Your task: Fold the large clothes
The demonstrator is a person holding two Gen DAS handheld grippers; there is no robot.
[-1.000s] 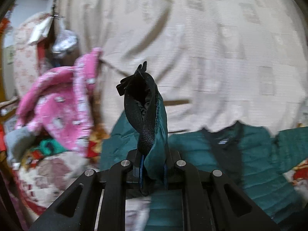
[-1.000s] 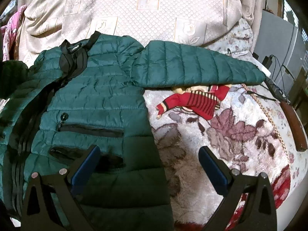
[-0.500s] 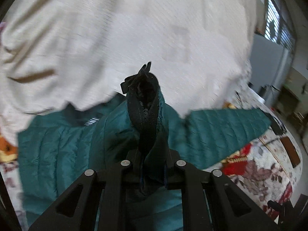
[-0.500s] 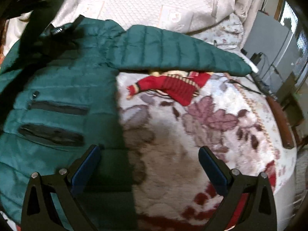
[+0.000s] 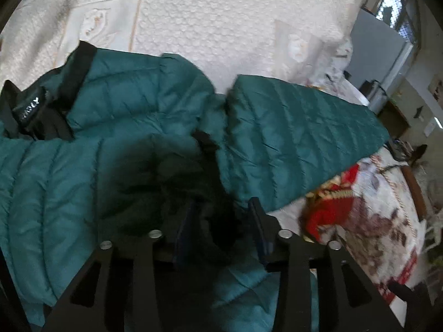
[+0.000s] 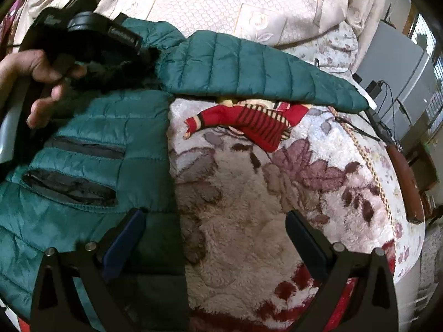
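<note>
Left claw [image 5: 221, 221] opening, jacket [image 5: 290, 138] cuff between pads; right claw [image 6: 213, 238] released over jacket's edge.

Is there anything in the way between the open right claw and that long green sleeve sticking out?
Nothing visible. The right gripper hangs with jaws wide over bare floral blanket; the sleeve lies beyond, uncovered, partly over a red striped garment.

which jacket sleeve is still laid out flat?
The right-hand sleeve, stretched straight above the red sweater. The other is bunched, dark cuff between the left hand-held gripper's opening jaws.
</note>
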